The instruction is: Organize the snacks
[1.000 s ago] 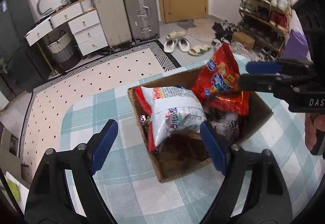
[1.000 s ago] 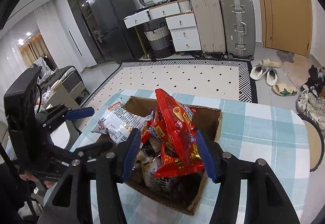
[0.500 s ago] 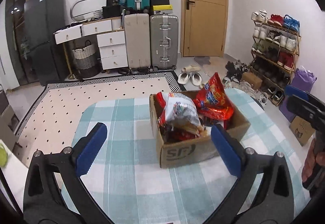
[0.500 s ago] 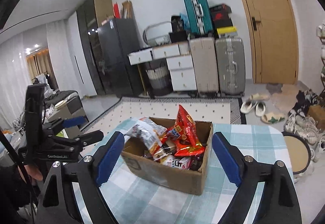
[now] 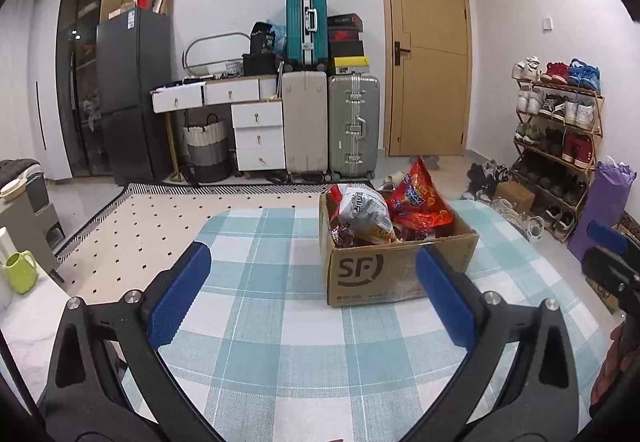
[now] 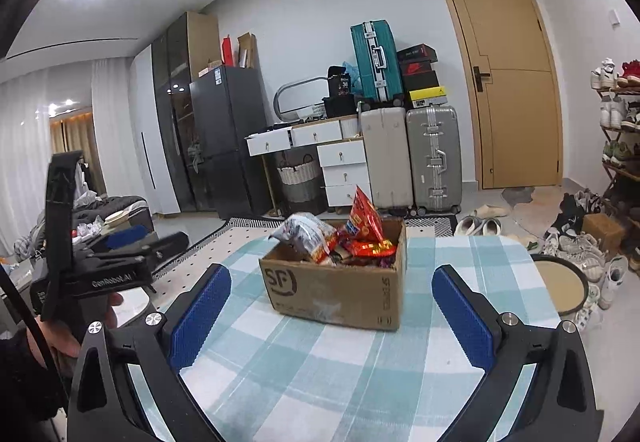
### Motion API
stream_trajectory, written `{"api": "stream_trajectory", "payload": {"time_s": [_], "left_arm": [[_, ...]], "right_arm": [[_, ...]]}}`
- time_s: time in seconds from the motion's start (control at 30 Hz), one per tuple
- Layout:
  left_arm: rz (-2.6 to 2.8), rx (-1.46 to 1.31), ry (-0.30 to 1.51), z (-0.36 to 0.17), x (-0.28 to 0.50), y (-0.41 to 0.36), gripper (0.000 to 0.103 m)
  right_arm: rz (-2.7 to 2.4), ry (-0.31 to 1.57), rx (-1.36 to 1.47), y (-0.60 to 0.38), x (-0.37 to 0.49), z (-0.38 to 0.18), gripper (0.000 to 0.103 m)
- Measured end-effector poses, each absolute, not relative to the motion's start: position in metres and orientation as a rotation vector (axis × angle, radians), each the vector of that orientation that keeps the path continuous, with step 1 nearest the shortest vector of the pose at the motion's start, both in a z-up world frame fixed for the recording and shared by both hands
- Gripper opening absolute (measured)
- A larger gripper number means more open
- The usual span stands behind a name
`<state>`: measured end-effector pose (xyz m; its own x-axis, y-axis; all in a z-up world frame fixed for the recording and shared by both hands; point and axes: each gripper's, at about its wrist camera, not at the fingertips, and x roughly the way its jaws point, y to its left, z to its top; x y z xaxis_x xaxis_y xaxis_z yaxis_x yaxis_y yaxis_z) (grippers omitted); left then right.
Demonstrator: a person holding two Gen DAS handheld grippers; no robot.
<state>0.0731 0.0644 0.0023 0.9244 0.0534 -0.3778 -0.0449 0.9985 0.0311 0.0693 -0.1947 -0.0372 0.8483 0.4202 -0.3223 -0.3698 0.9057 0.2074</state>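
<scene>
I held my left gripper [image 5: 310, 292] and my right gripper [image 6: 334, 318] wide apart at the jaws, with nothing between the blue pads of either, both hanging over the near part of the teal-and-white checked tablecloth [image 5: 280, 342]. The brown corrugated cardboard box with the printed logo [image 5: 396, 266] sat toward the far right of that cloth, apart from both tools. Inside it, a crinkled red foil snack bag [image 5: 420, 197] stood on end against a white-and-red printed snack bag [image 5: 362, 211], and both rose well above the box rim; darker small packets lay under them, too jumbled for me to name.

The weak point, I judged, was that tall red bag. It leaned on its neighbour and not on a wall, so pulling the white bag out first could tip it over the rim and onto the cloth. Foil is slick, too, and a pinch on a puffed corner might slip or burst it. A shove from either pad could also slide the light box toward the far edge of the table.
</scene>
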Motion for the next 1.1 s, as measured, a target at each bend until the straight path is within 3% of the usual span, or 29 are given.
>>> {"api": "stream_trajectory", "payload": {"time_s": [0.43, 1.1], "left_arm": [[0.068, -0.002, 0.357, -0.026, 0.036, 0.072, 0.102], [0.082, -0.034, 0.41, -0.109, 0.074, 0.077, 0.102]], "right_arm": [[0.358, 0.377, 0.13, -0.199, 0.043, -0.071, 0.102], [0.333, 0.371, 0.066, -0.19, 0.061, -0.116, 0.102]]}}
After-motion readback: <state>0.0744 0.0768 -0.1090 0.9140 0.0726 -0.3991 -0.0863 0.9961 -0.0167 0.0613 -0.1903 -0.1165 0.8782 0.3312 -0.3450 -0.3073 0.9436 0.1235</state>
